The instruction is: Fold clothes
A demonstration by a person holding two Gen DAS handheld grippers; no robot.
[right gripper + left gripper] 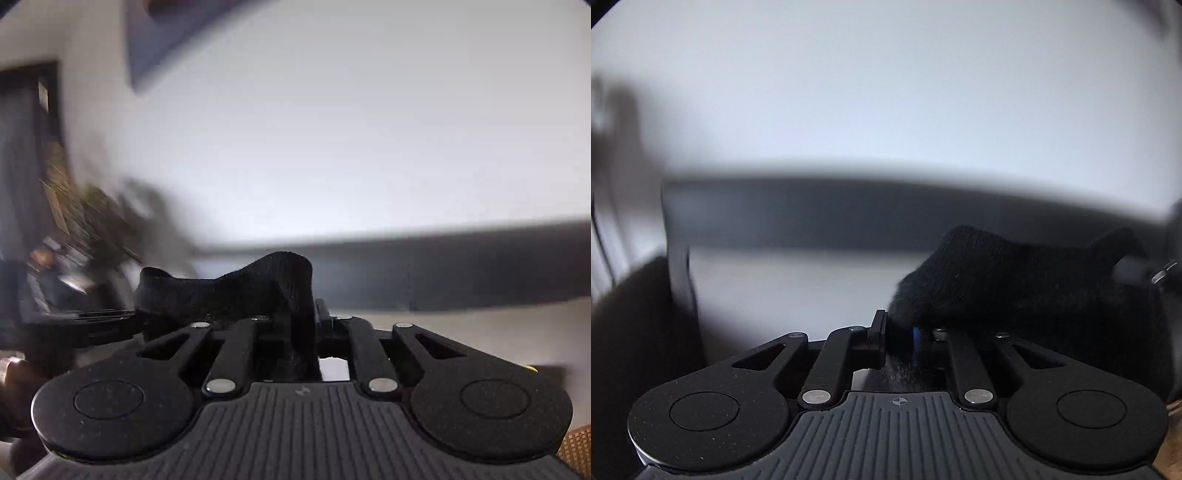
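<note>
1. Left gripper (pixel 905 338): jaws clamped on the black garment (pixel 1015 280), which bunches away toward 2 o'clock.
2. Right gripper (pixel 308 325): jaws clamped on the same cloth, trailing toward 10 o'clock.
3. Beyond, only a blurred white wall (pixel 886 92); no tabletop is visible.
4. Judgement: the garment is held aloft, no finished fold visible; folding remains.

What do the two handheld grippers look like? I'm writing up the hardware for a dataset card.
Both the left gripper and right gripper are matte black, with twin linkage arms, silver pivot pins, round side discs and a ribbed grey top plate. The left shows a small blue part.
</note>
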